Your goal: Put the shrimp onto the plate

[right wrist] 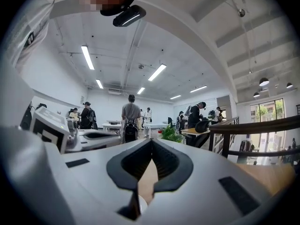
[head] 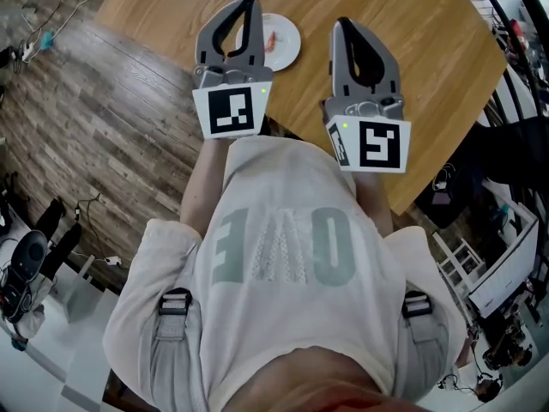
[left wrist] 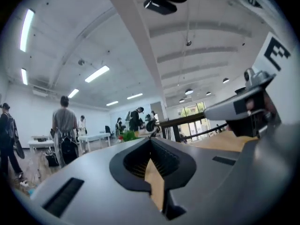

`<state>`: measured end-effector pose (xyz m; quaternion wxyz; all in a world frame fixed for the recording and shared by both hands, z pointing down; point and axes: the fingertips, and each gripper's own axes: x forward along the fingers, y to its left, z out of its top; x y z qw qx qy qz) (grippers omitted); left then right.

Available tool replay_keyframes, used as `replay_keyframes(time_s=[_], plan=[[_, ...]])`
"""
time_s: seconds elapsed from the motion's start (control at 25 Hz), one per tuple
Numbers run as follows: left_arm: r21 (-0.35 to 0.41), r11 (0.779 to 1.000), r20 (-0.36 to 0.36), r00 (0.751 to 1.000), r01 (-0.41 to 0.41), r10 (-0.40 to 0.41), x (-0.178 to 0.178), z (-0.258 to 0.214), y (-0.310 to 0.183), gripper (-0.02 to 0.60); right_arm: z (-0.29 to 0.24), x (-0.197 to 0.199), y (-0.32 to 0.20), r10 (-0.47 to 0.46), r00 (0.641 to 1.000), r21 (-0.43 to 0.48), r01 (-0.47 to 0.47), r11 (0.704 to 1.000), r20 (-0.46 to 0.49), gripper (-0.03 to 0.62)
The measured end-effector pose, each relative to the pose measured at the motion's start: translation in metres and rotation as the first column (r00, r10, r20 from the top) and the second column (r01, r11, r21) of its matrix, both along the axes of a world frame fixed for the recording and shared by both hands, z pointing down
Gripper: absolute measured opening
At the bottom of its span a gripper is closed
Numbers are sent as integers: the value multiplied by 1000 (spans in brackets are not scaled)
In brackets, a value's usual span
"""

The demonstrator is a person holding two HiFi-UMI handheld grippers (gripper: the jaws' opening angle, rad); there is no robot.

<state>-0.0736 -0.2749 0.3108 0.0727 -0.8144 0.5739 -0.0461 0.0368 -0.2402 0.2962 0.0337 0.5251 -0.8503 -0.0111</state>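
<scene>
Nearest: the person's pale shirt (head: 283,256), with both grippers held up just in front of the chest, over the near edge of the bench (head: 403,24).

Left gripper (head: 249,3): its own view shows the fingers (left wrist: 123,165) shut tip to tip. Only the hollow between the pads is open, with bare wood seen through it. Nothing is held.

Right gripper (head: 340,22): the same. Its fingers (right wrist: 178,165) meet at the tips and hold nothing. A small white patch shows low in the gap; I cannot tell what it is.

Farther out on the bench, partly behind the left gripper's tip in the head view, sits a small round white plate (head: 290,51). The shrimp (head: 271,39) lies on it, left of centre. Judgement: the placing looks done, since the shrimp is on the plate and neither gripper touches it.

Shrimp, appearance: a small, narrow, pink-orange piece, slightly curved. It is too small here to tell head from tail, or real from model.

Shrimp, handling (judgement): very light, and probably soft or rubbery with a smooth skin, so it is likely to slip or roll under a hard pinch. If it needs moving, take it across the thickest part of the body with the fingers set across the curve, closing gently. Avoid the thin end. The plate is light and may slide if nudged.

Far left: wood-plank floor (head: 103,118) below the bench. Both gripper views look out level into a large lit room, with people standing well away.
</scene>
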Motion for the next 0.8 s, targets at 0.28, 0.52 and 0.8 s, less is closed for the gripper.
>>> replay_keyframes(time_s=[0.28,0.52,0.8], plan=[[68,995,-118,991,69,-61,-20,-51,32,9,-6,-4,-1,-8,1000,26,8,1000,19,20],[97,993,-90,994,67,-58,-21,-58,35,9,-9,-15,1,-30,1000,39,30,999,-1,18],[90,993,-84,994,71,-63,-20,-54,35,9,-12,-24,5,-32,999,29,32,999,18,18]])
